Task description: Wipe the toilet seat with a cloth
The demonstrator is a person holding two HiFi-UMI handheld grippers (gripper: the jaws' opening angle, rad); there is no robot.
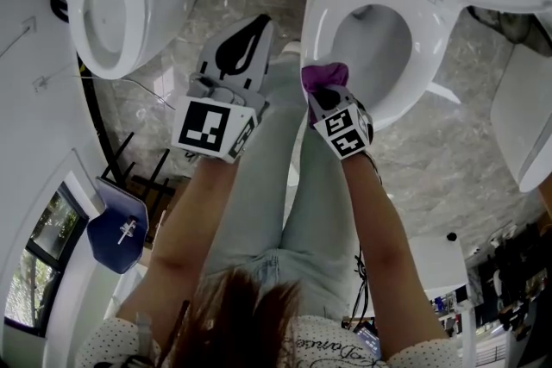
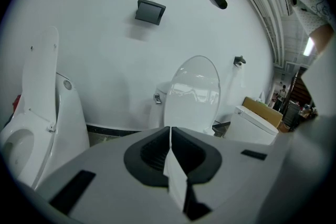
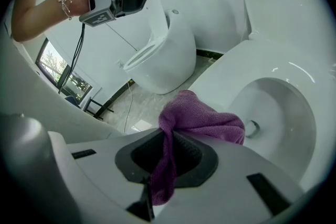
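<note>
Marble floor (image 1: 448, 159) between white showroom toilets; purple cloth (image 3: 202, 119) at the seat's front edge.
Right gripper (image 1: 324, 82) is clamped on the cloth, which bunches just past its tips at the near rim of the toilet seat (image 1: 434, 47), beside the open bowl. Left gripper (image 1: 241, 47) hangs apart over the floor, jaws pressed together with nothing between them, near a second toilet (image 1: 129, 9).

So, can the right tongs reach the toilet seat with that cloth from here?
Probably yes: the right tongs, shut on the purple cloth, hang just by the front of the toilet seat, with nothing between them.
</note>
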